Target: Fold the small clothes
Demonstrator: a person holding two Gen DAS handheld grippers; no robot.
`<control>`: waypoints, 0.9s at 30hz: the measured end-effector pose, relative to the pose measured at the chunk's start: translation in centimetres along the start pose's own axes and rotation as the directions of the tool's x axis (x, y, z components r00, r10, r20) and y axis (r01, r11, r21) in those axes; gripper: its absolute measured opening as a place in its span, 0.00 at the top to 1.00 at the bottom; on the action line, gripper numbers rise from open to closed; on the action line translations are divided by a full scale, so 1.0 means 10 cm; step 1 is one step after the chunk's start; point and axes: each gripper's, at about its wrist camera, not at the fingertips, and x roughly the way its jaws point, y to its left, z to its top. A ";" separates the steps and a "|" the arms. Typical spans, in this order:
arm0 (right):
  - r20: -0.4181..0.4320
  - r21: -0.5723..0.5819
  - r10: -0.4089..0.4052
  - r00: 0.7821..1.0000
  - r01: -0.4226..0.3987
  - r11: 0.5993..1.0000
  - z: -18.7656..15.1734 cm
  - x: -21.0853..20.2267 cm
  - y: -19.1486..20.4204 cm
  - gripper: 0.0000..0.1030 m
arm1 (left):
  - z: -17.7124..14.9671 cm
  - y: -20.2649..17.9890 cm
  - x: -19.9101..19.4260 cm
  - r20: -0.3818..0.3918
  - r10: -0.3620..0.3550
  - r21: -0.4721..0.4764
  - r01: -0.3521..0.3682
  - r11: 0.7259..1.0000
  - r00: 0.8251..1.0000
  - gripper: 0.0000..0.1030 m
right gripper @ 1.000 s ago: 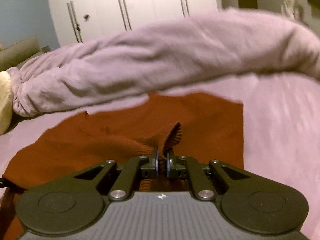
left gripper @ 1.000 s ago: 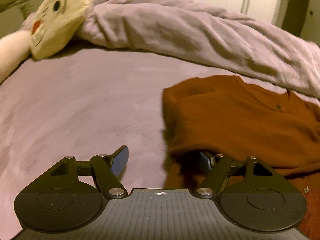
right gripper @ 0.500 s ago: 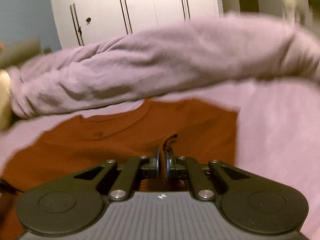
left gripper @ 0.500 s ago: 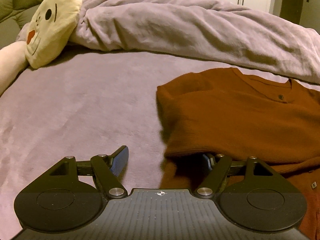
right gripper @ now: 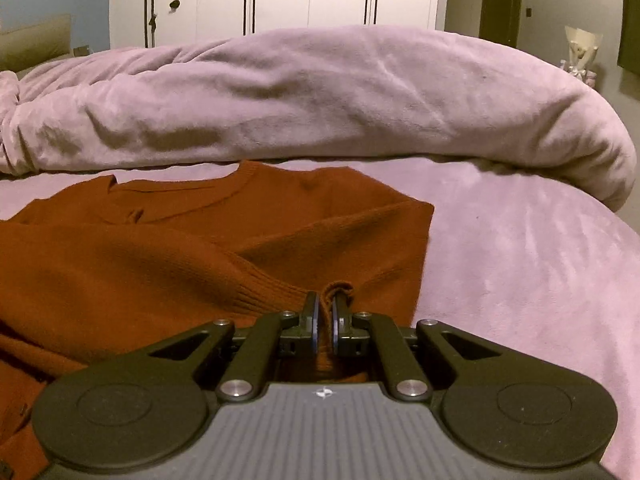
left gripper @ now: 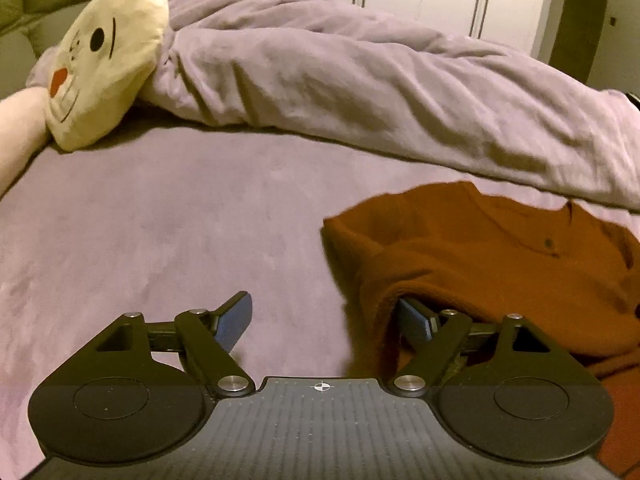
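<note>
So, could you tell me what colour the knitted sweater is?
Rust orange knitted sweater, clearest in the right wrist view.

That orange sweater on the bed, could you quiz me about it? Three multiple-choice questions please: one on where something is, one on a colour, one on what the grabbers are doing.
1. Where does the plush pillow lie?
A. on the sweater
B. far left, against the bunched duvet
C. on the floor

2. What colour is the sweater?
A. rust orange
B. navy
C. white

3. How does the right gripper stand?
A. wide open
B. shut on sweater fabric
C. shut on nothing

Answers: 1 B, its face leans on the duvet's end. 2 A, both views show it. 3 B, knit cloth sits pinched between its closed fingers, while the left gripper is open.
</note>
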 end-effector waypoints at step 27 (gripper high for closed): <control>0.011 -0.023 -0.054 0.998 0.055 0.998 0.04 -0.01 -0.09 0.95 | -0.15 -0.11 0.46 -0.099 0.142 0.100 -0.132 0.986 0.985 0.11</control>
